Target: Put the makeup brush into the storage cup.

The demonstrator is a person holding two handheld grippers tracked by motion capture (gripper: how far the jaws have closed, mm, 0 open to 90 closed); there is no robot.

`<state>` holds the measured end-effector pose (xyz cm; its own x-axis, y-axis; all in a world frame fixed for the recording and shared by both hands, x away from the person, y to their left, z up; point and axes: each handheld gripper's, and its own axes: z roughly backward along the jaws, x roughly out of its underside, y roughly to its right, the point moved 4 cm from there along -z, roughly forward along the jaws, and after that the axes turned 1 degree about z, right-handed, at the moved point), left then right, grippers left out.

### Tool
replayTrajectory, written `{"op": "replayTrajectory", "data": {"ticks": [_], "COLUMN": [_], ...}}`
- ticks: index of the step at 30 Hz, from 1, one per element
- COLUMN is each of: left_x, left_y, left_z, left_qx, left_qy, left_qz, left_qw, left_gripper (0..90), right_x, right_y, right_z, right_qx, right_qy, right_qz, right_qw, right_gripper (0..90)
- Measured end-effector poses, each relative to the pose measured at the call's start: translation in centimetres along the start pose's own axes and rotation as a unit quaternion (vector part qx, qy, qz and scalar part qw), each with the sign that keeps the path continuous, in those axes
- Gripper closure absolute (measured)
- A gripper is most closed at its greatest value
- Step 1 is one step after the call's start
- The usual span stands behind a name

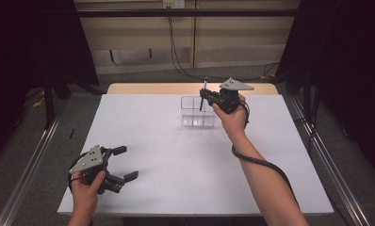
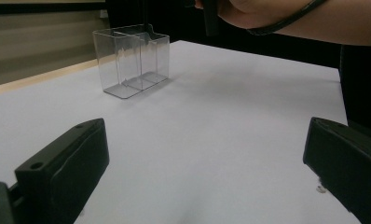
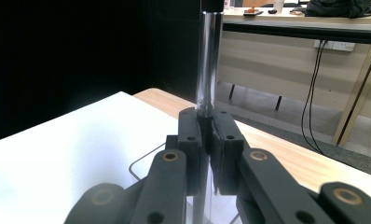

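Nearest the high camera, at lower left of the frame, the left gripper (image 1: 124, 168) rests low over the white table (image 1: 167, 160) with its jaws apart and nothing between them, the hand gripping it from below. Above centre, the right gripper (image 1: 202, 98) is clamped on a slim, upright pen (image 1: 205, 85), held just over the clear box (image 1: 197, 113); the forearm runs up from lower right and the wrist turns the jaws toward frame left. Judging by this, the pick-up is done and the drop into a compartment is left. From the left gripper view, two black jaws stand wide at the bottom corners, and the box (image 2: 132, 58), divided and apparently empty, sits at upper left with the other hand above it at the top edge. From the right gripper view, the jaws meet at centre around the pen (image 3: 208, 56), which rises straight to the top edge, with the box rim (image 3: 144, 161) just below.
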<state>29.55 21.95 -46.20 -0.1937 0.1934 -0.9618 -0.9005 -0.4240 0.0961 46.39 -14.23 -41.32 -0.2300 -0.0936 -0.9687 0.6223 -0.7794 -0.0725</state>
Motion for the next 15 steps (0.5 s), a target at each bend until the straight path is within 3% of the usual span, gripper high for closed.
{"op": "replayTrajectory", "data": {"ticks": [15], "left_x": [-0.03], "left_y": [0.01], "left_z": [0.03], "left_qx": [0.0], "left_qy": [0.0], "left_qz": [-0.001], "left_qw": [1.0], "left_gripper": [0.2], "right_x": [0.51], "right_y": [-0.2], "right_z": [-0.34], "right_qx": [-0.003], "right_qy": [-0.008], "right_qz": [0.0], "right_qw": [1.0], "right_gripper": [83.7]}}
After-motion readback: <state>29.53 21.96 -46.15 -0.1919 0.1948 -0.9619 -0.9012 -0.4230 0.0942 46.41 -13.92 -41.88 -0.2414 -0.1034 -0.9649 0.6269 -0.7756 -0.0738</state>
